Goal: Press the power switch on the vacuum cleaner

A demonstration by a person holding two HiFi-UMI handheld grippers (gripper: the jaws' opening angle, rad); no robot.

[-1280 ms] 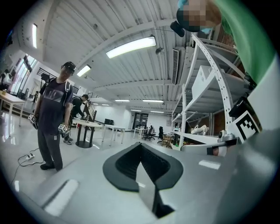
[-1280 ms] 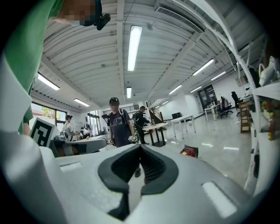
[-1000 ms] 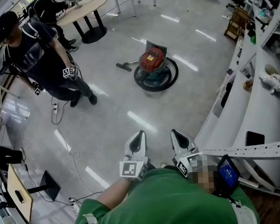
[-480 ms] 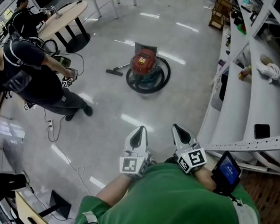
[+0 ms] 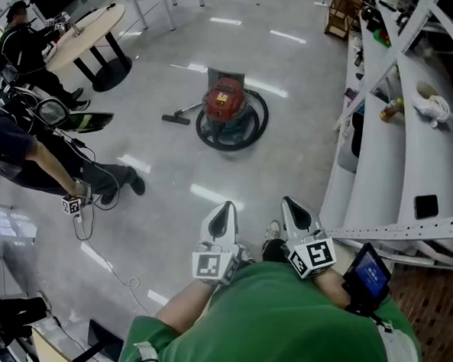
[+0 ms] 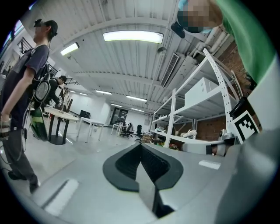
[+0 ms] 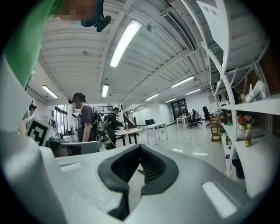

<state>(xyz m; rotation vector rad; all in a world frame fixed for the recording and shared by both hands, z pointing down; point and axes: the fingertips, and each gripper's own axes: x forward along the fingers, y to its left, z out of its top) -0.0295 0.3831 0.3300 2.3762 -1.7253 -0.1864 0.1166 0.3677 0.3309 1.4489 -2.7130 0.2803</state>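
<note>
The vacuum cleaner [image 5: 224, 100] is a red canister on a dark teal base, ringed by its black hose, standing on the grey floor well ahead of me. Its floor nozzle [image 5: 175, 119] lies to its left. No switch can be made out at this distance. My left gripper [image 5: 226, 210] and right gripper [image 5: 288, 204] are held side by side close to my chest, far short of the vacuum. Both are shut with nothing between the jaws. The left gripper [image 6: 141, 148] and right gripper [image 7: 140, 149] point out across the room, and neither gripper view holds the vacuum.
White shelving [image 5: 404, 131] with bottles and a rope coil runs along the right. A person [image 5: 25, 146] bends over at the left near a floor cable [image 5: 100, 249]. A round table [image 5: 85, 27] with another person stands far left. A small screen [image 5: 368, 275] sits by my right arm.
The vacuum has drifted up and left in the head view as the camera shifts. The person at the left has moved further left and bent down. Both grippers stay shut near my chest.
</note>
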